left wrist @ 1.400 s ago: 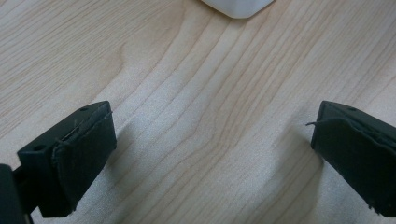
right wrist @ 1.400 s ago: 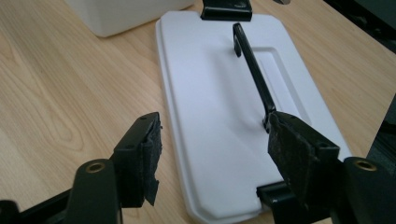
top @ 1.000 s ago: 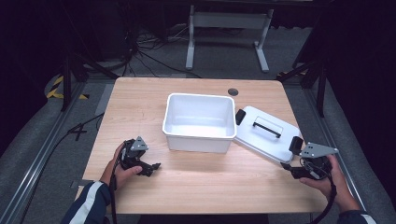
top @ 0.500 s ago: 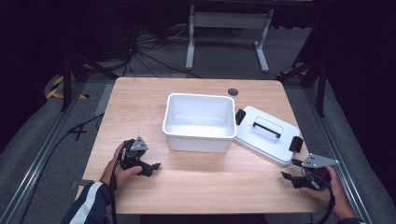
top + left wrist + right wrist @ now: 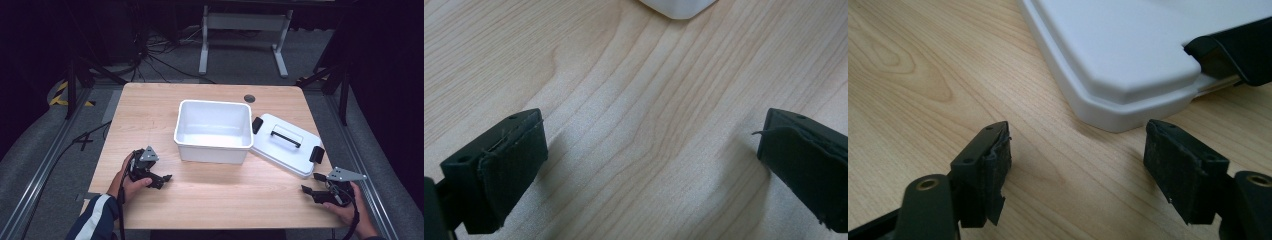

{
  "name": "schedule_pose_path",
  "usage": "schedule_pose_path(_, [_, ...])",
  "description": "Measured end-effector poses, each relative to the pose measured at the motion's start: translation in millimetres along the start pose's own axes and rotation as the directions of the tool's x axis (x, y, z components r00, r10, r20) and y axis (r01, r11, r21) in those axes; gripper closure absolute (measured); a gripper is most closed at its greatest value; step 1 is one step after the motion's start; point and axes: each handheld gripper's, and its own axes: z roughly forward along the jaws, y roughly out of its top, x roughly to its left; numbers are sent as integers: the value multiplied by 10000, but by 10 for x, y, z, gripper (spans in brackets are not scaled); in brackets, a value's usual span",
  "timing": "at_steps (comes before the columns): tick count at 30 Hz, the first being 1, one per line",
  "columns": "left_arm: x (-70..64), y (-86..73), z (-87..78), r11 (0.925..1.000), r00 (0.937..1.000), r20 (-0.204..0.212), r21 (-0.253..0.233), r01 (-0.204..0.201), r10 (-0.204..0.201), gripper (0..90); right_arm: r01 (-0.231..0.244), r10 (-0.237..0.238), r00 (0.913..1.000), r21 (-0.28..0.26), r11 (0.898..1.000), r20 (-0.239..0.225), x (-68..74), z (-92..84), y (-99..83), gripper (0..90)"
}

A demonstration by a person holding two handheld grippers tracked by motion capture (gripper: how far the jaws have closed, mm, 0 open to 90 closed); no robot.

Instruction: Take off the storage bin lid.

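A white tub [image 5: 213, 131] stands open and empty in the middle of the tabletop [image 5: 150, 115]. Its lid [image 5: 285, 144] lies flat just beside it, black handle up, clips at both ends. The right gripper [image 5: 311, 184] rests near the lid's corner, its fingers [image 5: 993, 170] having just been spreading, nothing between them. The left gripper [image 5: 162, 181] sits apart from the tub, fingers [image 5: 514, 165] spread wide over bare wood.

- Both grippers, the left gripper [image 5: 161, 179] and the right gripper [image 5: 311, 186], are built in black, topped by grey three-cornered plates.
- A dark sleeve [image 5: 95, 217] with white stripes is worn.
- Worn, frayed pads [image 5: 998, 165] are seen.
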Motion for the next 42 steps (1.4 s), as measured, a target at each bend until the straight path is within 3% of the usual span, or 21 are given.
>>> schedule_pose_path(25, [-3, -4, -4, 10000, 10000, -68, -8, 16, -16, 2, -85, 85, 9999, 20, 10000, 79, -2, 7, 3, 246])
schedule_pose_path(42, [-3, -4, -4, 10000, 10000, -67, -10, 25, -25, 2, -459, 453, 9979, 128, 9989, 463, 2, 38, 19, 147])
